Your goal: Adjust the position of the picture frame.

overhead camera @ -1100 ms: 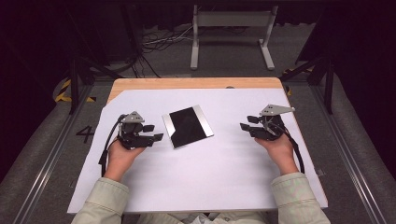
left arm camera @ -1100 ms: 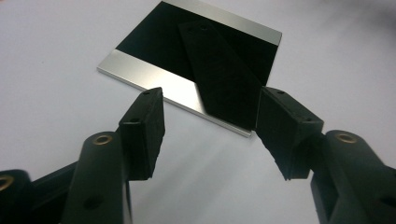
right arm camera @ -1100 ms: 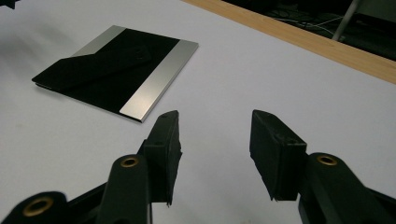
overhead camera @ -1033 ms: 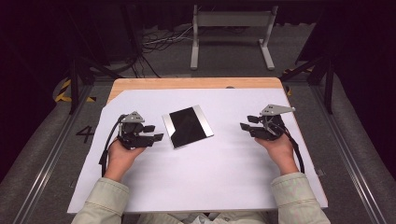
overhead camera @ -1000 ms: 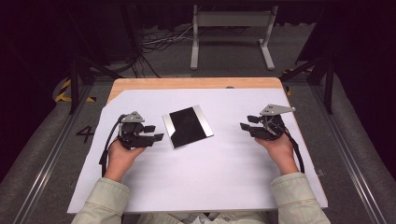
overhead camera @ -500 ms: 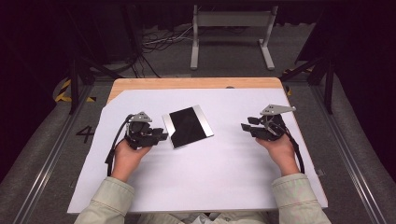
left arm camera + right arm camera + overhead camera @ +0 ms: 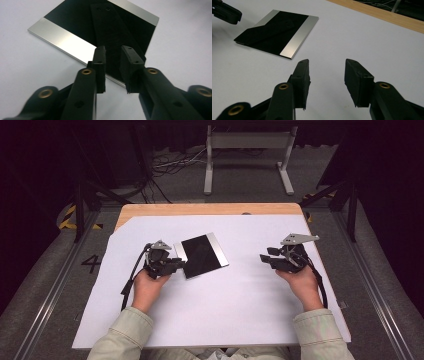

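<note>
Now, left jaws: parted narrowly, gripping nothing; tips over the near edge of the plate (image 7: 75, 32), centre of the left gripper view.
Left gripper (image 7: 176, 265): left of centre in the high view, at the plate's lower-left edge; contact unclear.
Right jaws: spread wide, empty.
Right gripper (image 7: 266, 259): right of centre, well apart from the plate.
Step, judged: left closing in for an edge pinch; keep jaws level with the thin rim, one under, one over, or it may skid.
Plate: flat, thin, square; glossy black middle, brushed silver bands on two sides.
Table cover (image 7: 240, 305): white, matte, smooth.
Table (image 7: 210, 209): pale wood strip along the far side.
</note>
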A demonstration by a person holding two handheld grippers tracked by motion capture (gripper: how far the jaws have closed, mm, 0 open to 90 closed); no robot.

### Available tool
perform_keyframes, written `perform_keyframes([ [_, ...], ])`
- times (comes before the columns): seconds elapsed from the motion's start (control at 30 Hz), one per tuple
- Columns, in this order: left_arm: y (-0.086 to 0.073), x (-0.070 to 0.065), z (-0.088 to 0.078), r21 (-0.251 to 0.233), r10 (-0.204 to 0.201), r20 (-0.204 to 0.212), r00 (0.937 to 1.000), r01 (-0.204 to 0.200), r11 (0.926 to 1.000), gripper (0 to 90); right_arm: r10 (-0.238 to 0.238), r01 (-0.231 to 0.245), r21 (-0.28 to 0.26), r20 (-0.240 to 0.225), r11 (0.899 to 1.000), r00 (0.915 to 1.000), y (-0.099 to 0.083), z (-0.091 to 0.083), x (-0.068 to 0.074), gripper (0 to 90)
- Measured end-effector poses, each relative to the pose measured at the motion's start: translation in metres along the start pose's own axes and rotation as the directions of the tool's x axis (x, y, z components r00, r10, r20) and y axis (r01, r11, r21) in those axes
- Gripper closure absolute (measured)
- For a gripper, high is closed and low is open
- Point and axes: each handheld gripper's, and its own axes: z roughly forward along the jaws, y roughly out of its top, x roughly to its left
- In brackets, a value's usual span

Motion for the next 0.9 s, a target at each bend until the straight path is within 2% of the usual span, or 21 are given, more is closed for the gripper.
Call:
perform_keyframes([
  [0.17,0.003,0.003,0.006,0.014,-0.008,-0.026,0.9996,0.008,0.9999,85.1,-0.002,0.002,0.009,0.006,1.0,1.0,-0.004,-0.007,0.0,69.6],
  [0.33,0.005,0.005,0.011,0.017,-0.013,-0.048,0.9988,0.013,0.9998,87.7,-0.015,0.016,0.042,-0.002,0.999,0.9999,-0.007,-0.006,0.004,75.7],
  [0.57,0.005,0.008,0.019,0.025,-0.014,-0.068,0.9976,0.016,0.9996,89.1,-0.012,0.013,0.048,-0.018,0.999,0.9998,-0.009,-0.004,0.007,76.1],
  [0.7,0.005,0.011,0.021,0.033,-0.037,-0.053,0.9979,0.039,0.9987,89.7,-0.007,0.008,0.05,-0.015,0.999,0.9999,-0.01,-0.007,0.008,76.0],
  [0.9,0.004,0.012,0.024,0.053,-0.043,-0.039,0.9983,0.045,0.9976,89.9,-0.009,0.01,0.045,-0.014,0.999,0.9999,-0.01,-0.007,0.008,75.5],
])
